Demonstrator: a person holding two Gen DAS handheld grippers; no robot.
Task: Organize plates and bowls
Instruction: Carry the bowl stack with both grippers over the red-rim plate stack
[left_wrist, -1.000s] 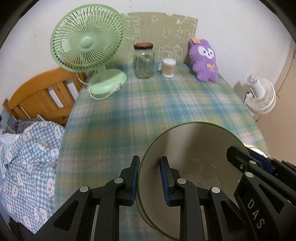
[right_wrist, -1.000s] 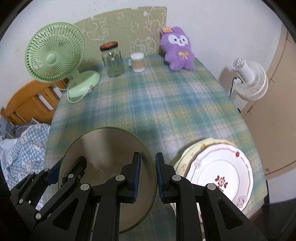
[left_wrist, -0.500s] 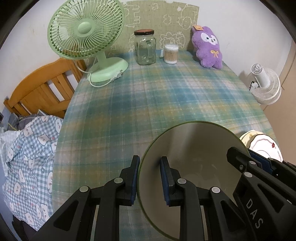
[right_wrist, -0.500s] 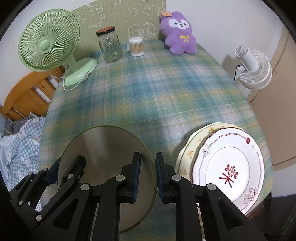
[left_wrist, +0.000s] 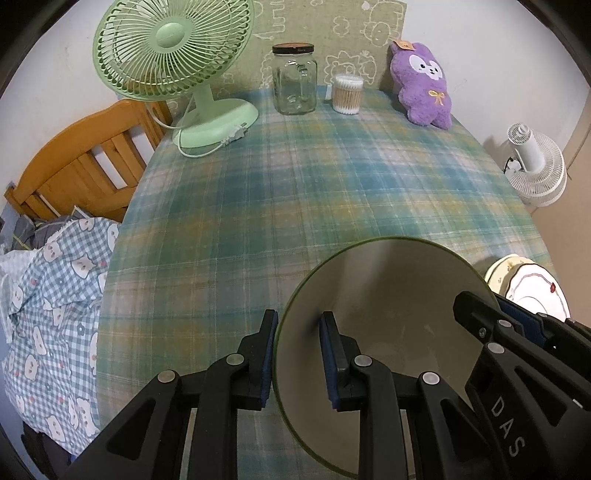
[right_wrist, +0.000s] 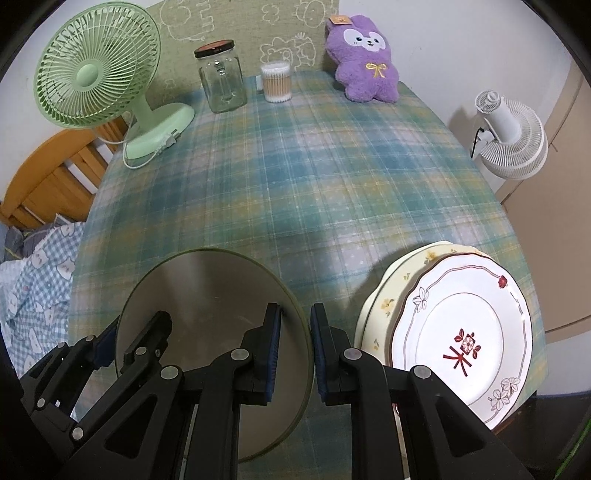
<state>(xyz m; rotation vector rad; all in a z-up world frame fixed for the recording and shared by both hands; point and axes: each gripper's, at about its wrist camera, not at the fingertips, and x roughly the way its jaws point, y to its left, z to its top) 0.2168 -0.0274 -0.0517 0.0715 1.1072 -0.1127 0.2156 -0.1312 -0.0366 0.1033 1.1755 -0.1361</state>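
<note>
**Two grippers hold one olive plate over the table**

The left gripper (left_wrist: 298, 354) is nearly closed, its blue pads pinching the left rim of the olive plate (left_wrist: 388, 317), one pad inside the rim and one outside. The right gripper (right_wrist: 294, 350) is closed just as far on the opposite rim of the same plate (right_wrist: 207, 295). Held between the two, the plate sits over the near part of the plaid tablecloth (right_wrist: 295, 177); whether it touches the cloth cannot be told.

Just to its right, at the table's near right edge, lies a stack: a white plate (right_wrist: 461, 332) with a red motif on top of a yellow plate (right_wrist: 391, 291).

Along the far edge stand a green fan (left_wrist: 173, 55), a glass jar (left_wrist: 294, 81), a tub of cotton swabs (left_wrist: 347, 94) and a purple plush (left_wrist: 424, 88). A white fan (right_wrist: 509, 136) stands off the table to the right.
</note>
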